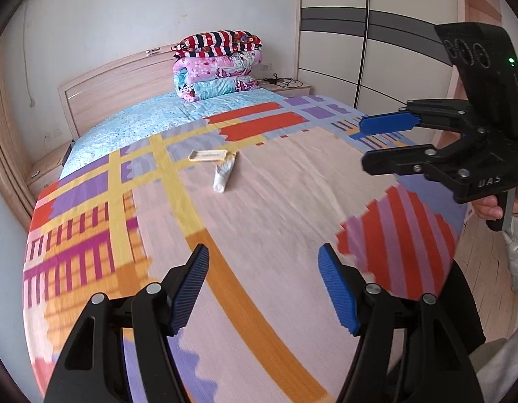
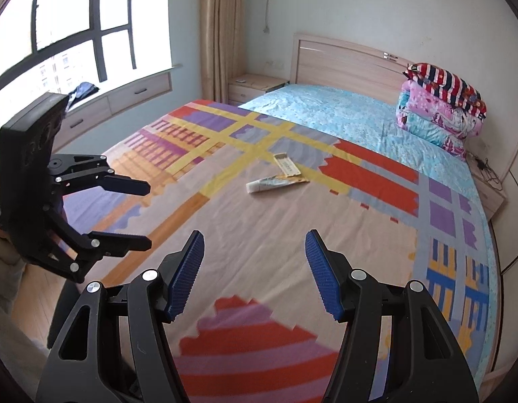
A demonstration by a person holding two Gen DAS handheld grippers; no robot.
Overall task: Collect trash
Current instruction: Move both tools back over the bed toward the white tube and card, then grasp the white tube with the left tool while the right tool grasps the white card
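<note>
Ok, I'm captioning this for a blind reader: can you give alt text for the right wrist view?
A white tube and a flat yellowish packet lie touching in the middle of a bed with a colourful patterned cover. The open, empty right gripper points toward them, with the left gripper also open at the left edge. Folded quilts sit by the headboard.

Wooden bed [image 2: 343, 53], white wardrobe [image 1: 376, 40] (grey-banded), bright window [image 2: 67, 23], pale walls.
</note>
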